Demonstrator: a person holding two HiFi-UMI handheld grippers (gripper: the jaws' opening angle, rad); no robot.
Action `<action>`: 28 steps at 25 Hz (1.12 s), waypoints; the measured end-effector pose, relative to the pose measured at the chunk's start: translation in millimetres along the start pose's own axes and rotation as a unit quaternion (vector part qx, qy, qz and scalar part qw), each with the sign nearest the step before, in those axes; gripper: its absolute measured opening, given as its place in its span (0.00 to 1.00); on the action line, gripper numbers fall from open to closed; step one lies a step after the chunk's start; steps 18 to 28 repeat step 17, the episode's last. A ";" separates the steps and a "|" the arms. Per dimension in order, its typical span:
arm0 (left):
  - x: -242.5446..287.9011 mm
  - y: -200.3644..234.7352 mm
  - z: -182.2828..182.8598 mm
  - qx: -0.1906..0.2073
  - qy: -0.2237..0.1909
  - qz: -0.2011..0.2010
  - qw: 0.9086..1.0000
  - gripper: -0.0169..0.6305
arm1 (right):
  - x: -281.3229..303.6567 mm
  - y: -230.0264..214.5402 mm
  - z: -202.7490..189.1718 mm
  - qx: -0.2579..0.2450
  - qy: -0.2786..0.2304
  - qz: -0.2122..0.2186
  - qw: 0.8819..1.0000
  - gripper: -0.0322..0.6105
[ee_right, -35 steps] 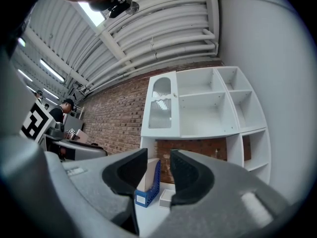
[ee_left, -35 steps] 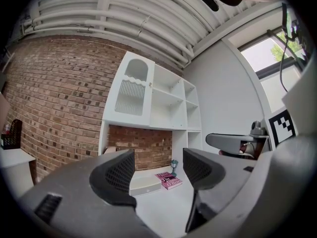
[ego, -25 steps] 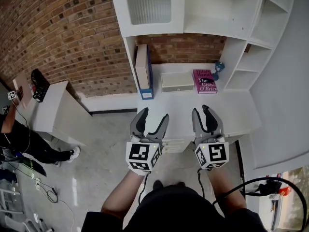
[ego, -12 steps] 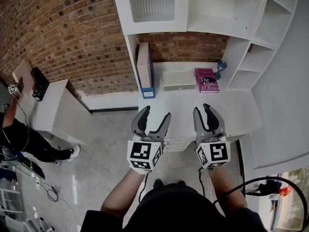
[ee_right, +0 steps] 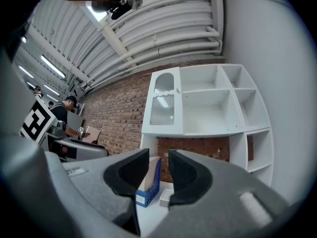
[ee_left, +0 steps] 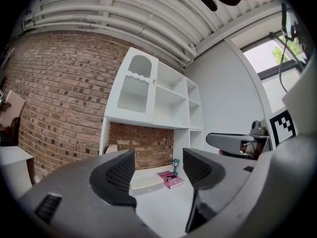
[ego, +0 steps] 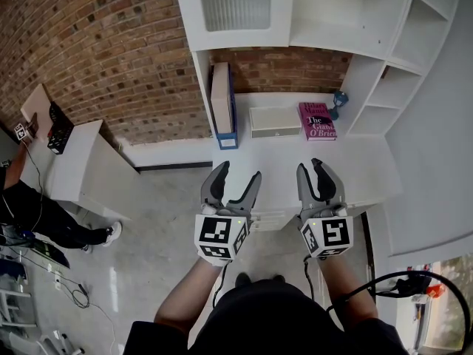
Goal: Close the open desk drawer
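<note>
The white desk (ego: 369, 170) stands against a brick wall under a white hutch. Its open drawer (ego: 271, 221) juts out from the desk's front edge, seen between my two grippers in the head view. My left gripper (ego: 236, 177) hovers over the desk's front left corner, its jaws wide apart and empty (ee_left: 158, 175). My right gripper (ego: 319, 170) hangs over the front edge right of the drawer. Its jaws are closing, with a narrow gap and nothing between them (ee_right: 158, 175). Neither gripper touches the drawer.
On the desk stand a blue file box (ego: 222, 106), a white box (ego: 274, 122), a pink book (ego: 316, 120) and a small teal lantern (ego: 338, 102). A low white cabinet (ego: 81, 170) stands at the left, with a person (ego: 29, 214) beside it. A black cable (ego: 384, 283) loops at the lower right.
Both grippers stay almost where they were over the desk's front edge. The head view has shifted slightly.
</note>
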State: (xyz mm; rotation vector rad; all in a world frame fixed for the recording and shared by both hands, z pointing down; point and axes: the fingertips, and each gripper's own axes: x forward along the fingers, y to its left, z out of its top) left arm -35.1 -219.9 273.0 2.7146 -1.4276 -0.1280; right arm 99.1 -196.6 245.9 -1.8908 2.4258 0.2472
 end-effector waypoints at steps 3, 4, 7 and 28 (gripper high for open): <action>-0.8 3.0 -1.4 -0.001 0.001 -0.001 1.000 0.49 | 0.5 1.7 -1.1 0.000 0.001 -0.003 1.000 0.24; -0.9 4.4 -1.6 -0.002 0.001 -0.001 1.000 0.49 | 1.2 2.4 -1.6 0.000 0.002 -0.004 1.000 0.24; -0.2 8.7 -2.0 -0.003 0.003 -0.003 1.000 0.49 | 4.3 4.3 -2.5 0.000 0.004 -0.006 1.000 0.24; -1.0 25.3 -7.6 -0.004 0.008 -0.009 1.000 0.49 | 13.1 16.4 -9.0 0.001 0.007 -0.014 1.000 0.23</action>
